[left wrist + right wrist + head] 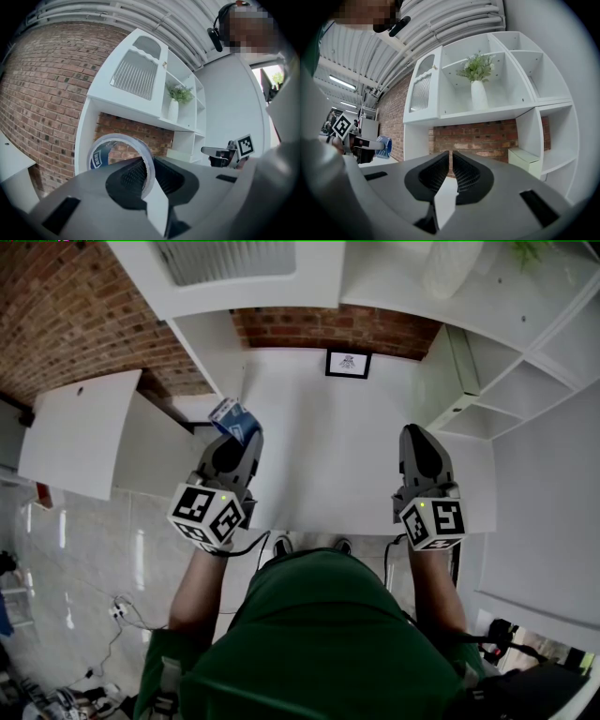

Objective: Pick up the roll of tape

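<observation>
The left gripper (246, 432) is clamped on the thin wall of the clear roll of packing tape with a blue-printed core (232, 418). One jaw sits inside the ring and one outside, holding it off the white desk (319, 409). The pickup looks done to me. With so slim a bite, a firm, even squeeze and a level wrist should stop the roll pivoting. The right gripper (419, 432) hovers well apart, its jaws only a narrow slit apart and empty.
</observation>
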`<state>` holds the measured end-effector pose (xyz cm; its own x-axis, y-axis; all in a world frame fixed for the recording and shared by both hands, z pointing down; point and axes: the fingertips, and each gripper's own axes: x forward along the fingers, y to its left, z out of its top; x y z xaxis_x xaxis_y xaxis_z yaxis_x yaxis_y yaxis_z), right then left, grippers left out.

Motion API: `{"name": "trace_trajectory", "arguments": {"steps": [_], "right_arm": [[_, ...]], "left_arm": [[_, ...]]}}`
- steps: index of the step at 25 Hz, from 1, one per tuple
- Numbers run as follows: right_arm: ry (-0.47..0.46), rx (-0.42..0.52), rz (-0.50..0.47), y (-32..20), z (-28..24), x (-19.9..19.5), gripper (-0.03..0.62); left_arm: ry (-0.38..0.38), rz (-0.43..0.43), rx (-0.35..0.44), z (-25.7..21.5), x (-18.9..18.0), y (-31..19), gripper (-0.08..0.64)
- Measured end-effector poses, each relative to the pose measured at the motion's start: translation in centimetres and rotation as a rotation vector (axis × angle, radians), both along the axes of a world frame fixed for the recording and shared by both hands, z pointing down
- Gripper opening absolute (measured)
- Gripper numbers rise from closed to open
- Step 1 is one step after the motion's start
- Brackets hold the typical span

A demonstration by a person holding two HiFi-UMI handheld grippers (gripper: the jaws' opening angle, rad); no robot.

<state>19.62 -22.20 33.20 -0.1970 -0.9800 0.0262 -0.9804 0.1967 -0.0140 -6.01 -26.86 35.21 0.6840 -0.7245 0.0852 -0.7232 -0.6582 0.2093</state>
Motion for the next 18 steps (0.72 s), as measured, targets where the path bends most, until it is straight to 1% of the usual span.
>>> {"name": "trace_trajectory", "arguments": {"steps": [10,18], "right_arm": [[-0.002,0.000,0.001,0.20,0.11,-0.22,0.041],[0.005,0.002,0.008,0.40,0.03,-0.53,0.041]], "left_arm": [[-0.007,0.002,0.000,0.23,-0.22,0.16,0.064],[0.003,0.008,-0.002,0.45,-0.47,0.11,0.064]]}}
